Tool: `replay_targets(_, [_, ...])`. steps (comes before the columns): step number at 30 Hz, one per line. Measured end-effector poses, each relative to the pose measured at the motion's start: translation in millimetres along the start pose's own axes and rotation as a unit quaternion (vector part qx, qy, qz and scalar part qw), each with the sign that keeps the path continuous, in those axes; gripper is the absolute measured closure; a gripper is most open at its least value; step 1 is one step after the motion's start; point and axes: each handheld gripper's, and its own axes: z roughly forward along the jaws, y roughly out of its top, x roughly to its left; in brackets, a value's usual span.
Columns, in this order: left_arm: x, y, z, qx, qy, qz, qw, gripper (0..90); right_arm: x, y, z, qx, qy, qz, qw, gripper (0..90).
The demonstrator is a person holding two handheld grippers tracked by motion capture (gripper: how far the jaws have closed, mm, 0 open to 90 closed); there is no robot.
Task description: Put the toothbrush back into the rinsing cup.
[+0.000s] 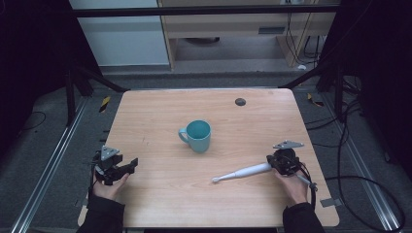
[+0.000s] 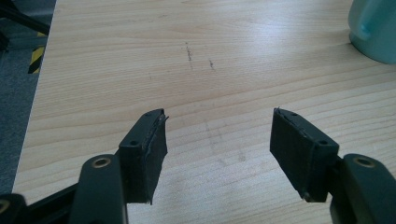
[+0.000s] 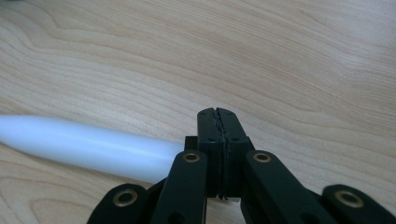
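The right gripper (image 1: 275, 164) pinches only the butt of the white toothbrush-like handle (image 1: 241, 172); held there, it may pivot or slip; the left gripper (image 1: 127, 166), jaws apart, idles; the teal mug (image 1: 197, 136) stands mid-table

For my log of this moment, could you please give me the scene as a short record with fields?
surface: wooden table
mug: teal, upright, mid-table, handle towards the person's left
rod: white, lying flat, right of centre, thick end at the right gripper
left gripper: jaws wide apart, nothing between them, at the table's left edge
right gripper: jaws pressed together; the rod runs beside them, not between them
other: small dark disc near the far edge
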Motion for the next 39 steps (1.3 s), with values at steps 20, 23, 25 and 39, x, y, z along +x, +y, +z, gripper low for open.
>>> replay_targets(20, [0.9,-0.3,-2.0,-0.002,0.0,-0.001,1.0,35.4,4.6,-15.5,-14.4,0.014,0.002,-0.011,0.9998,89.4])
replay_targets(23, [1.0,-0.3,-2.4,-0.002,0.0,-0.002,1.0,35.4,5.8,-18.4,-14.2,0.02,0.003,-0.013,0.9997,89.5])
replay_targets(25, [1.2,-0.3,-2.4,-0.002,0.0,-0.002,1.0,35.3,6.1,-19.3,-15.0,0.021,0.005,-0.012,0.9997,89.4])
replay_targets(39, [1.0,-0.5,-2.9,-0.001,0.001,-0.001,1.0,35.2,12.0,-28.8,-26.7,0.02,0.019,-0.015,0.9995,89.3])
